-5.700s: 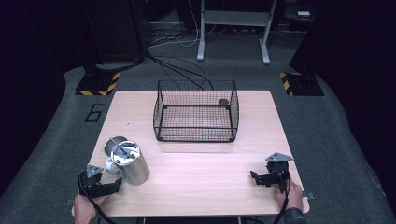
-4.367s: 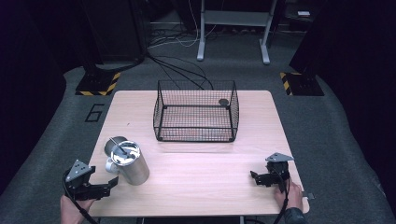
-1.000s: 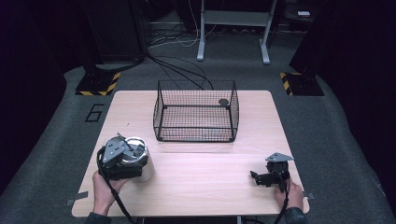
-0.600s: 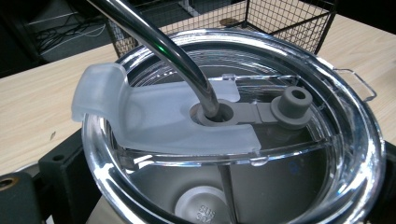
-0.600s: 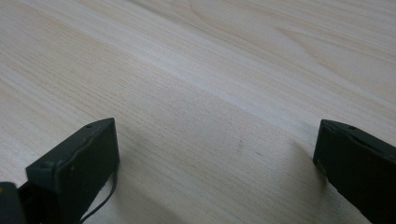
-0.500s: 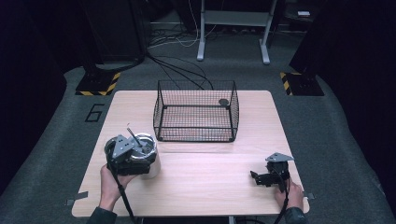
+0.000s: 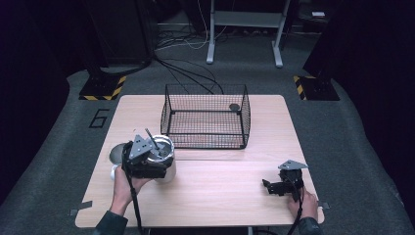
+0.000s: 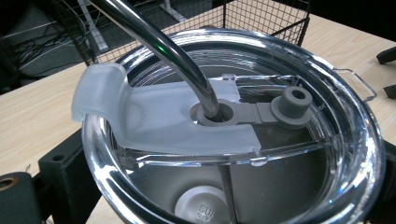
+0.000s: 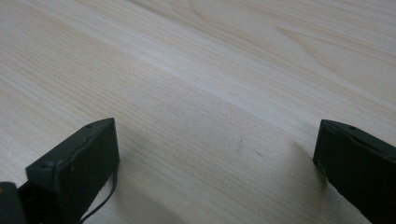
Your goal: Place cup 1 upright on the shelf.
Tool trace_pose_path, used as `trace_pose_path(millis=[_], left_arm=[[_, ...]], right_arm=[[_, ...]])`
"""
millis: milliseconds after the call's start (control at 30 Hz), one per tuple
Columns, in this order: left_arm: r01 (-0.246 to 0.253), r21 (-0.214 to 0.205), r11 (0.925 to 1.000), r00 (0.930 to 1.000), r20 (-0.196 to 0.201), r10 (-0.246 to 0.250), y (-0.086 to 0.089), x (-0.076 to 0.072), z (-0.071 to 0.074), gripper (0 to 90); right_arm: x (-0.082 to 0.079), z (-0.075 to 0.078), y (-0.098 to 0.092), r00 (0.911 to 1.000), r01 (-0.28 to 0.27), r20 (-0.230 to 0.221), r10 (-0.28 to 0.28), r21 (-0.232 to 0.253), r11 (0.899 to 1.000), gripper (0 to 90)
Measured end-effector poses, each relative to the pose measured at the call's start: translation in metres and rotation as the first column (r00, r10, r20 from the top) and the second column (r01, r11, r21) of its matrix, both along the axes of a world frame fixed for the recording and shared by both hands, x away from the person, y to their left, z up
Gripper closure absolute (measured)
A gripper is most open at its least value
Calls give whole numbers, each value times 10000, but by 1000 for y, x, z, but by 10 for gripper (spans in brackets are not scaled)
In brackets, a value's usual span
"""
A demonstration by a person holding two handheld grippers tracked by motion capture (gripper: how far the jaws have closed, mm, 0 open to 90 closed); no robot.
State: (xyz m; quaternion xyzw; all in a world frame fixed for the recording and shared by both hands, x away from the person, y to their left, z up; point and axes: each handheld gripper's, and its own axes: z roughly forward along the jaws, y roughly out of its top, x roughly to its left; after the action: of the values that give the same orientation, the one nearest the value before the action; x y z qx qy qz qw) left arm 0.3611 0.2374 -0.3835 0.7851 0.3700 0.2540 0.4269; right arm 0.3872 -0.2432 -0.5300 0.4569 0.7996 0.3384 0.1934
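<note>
Tumbler Handling Assessment: Left Gripper Set About the Cup

Steel tumbler with clear plastic lid and bent metal straw (image 7: pixel 164 156) is found standing upright on the pale wooden surface (image 7: pixel 220 191), at its left part, just in front of the black wire mesh basket (image 7: pixel 205 117). A round metal disc-like item (image 7: pixel 116 153) is noted just beside it on the left; its nature cannot be told.

The left gripper (image 7: pixel 147 164) is placed at the tumbler's near side. In the left gripper view the lid (image 8: pixel 233 140) is seen close below the camera, with black fingers (image 8: pixel 60 170) flanking the body on each side; whether they are pressed onto the wall cannot be told.

The right gripper (image 7: pixel 281 186) is rested on the surface, well apart from the tumbler, its fingers (image 9: pixel 77 158) spread wide with bare wood between them.

The tumbler is judged rigid, smooth-walled and liable to slip. Hold is best taken across the body below the lid; the straw (image 8: pixel 159 46) and lid are judged poor holds.
</note>
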Motion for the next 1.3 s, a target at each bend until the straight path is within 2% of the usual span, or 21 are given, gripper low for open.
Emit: trace_pose_path(millis=[200, 300, 333, 367, 633, 800, 833, 967, 1000, 1033, 1300], left_arm=[[247, -63, 9997, 9997, 77, -246, -11, 5, 4, 39], [450, -52, 9990, 9990, -33, -450, -17, 10, 5, 39], [459, -70, 9989, 9989, 37, -458, -20, 11, 4, 39], [526, -106, 9986, 9986, -83, -527, -21, 12, 5, 39], [799, -145, 9967, 9968, -77, -800, -36, 21, 8, 39], [1052, -69, 9944, 9944, -30, -1052, -41, 25, 16, 39], [1043, -176, 9944, 9946, 13, -1043, -42, 26, 17, 39], [1167, -184, 9930, 9932, 13, -1167, -44, 30, 22, 39], [1244, -196, 9920, 9921, -107, -1247, -44, 31, 23, 39], [1228, -178, 9923, 9924, -4, -1228, -45, 32, 24, 39], [1468, -363, 9885, 9891, -77, -1472, -52, 36, 34, 39]], right_arm=[[0, 0, 0, 10000, 1, 0, -1, 3, 10000, 0], [0, 0, 0, 10000, -6, 5, 6, -1, 10000, 0], [0, 0, 0, 10000, -9, 11, 9, -2, 10000, 0], [0, 0, 0, 10000, -13, 15, 13, 0, 10000, 0], [0, 0, 0, 10000, -21, 6, 21, 2, 10000, 0], [0, 0, 0, 10000, -4, 2, 4, 3, 10000, 0], [0, 0, 0, 10000, -5, -1, 5, 1, 10000, 0], [0, 0, 0, 10000, -1, 0, 1, 4, 10000, 0], [0, 0, 0, 10000, -5, -2, 5, 2, 10000, 0], [0, 0, 0, 10000, -2, 0, 2, 7, 10000, 0], [0, 0, 0, 10000, -11, -1, 11, 5, 10000, 0]])
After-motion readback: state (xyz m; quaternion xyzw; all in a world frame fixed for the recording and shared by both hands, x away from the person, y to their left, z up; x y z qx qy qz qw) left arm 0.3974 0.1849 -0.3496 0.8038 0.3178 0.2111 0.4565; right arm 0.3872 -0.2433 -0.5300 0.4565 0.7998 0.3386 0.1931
